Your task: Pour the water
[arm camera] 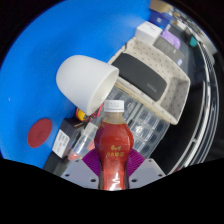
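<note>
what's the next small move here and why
Probably tip the bottle a little further toward the white cup. The gripper is shut on the bottle of red drink, whose white cap sits just below the cup's rim, and the cap looks to be still on, so nothing can flow yet.

Lab-like demo tabletop: blue surface (40, 75), boxed equipment (150, 75), clear containers (145, 125), red disc (40, 132).

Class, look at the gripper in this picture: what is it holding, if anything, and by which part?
The gripper is shut on the red drink bottle, its fingers pressing on the lower body, well below the white cap.
</note>
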The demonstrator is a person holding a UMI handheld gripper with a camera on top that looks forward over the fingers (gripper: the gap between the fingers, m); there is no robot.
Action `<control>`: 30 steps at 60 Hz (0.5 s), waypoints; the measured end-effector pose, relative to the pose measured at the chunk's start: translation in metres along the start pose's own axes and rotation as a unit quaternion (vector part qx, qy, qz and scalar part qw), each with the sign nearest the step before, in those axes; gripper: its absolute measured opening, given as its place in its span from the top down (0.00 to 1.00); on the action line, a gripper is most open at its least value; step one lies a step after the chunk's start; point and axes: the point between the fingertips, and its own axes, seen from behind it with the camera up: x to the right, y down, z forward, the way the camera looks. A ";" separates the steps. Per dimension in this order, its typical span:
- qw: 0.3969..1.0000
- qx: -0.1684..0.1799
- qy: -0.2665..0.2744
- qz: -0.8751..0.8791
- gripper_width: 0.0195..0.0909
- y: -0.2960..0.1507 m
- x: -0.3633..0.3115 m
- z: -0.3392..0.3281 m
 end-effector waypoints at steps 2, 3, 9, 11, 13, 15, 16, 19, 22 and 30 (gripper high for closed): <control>1.000 0.000 0.008 -0.028 0.86 -0.003 0.005 0.001; 0.999 -0.002 0.012 -0.042 0.86 -0.004 0.007 0.001; 0.996 -0.001 0.014 -0.093 0.86 -0.010 0.010 0.003; 0.995 -0.002 0.014 -0.100 0.86 -0.011 0.010 0.003; 0.994 -0.002 0.015 -0.106 0.86 -0.013 0.010 0.003; 0.994 -0.002 0.016 -0.111 0.86 -0.014 0.010 0.004; 0.994 -0.001 0.015 -0.112 0.86 -0.014 0.010 0.004; 0.994 -0.002 0.014 -0.106 0.86 -0.013 0.008 0.004; 0.995 -0.002 0.010 -0.096 0.86 -0.012 0.006 0.003; 1.000 0.004 0.002 -0.005 0.86 -0.004 0.004 -0.002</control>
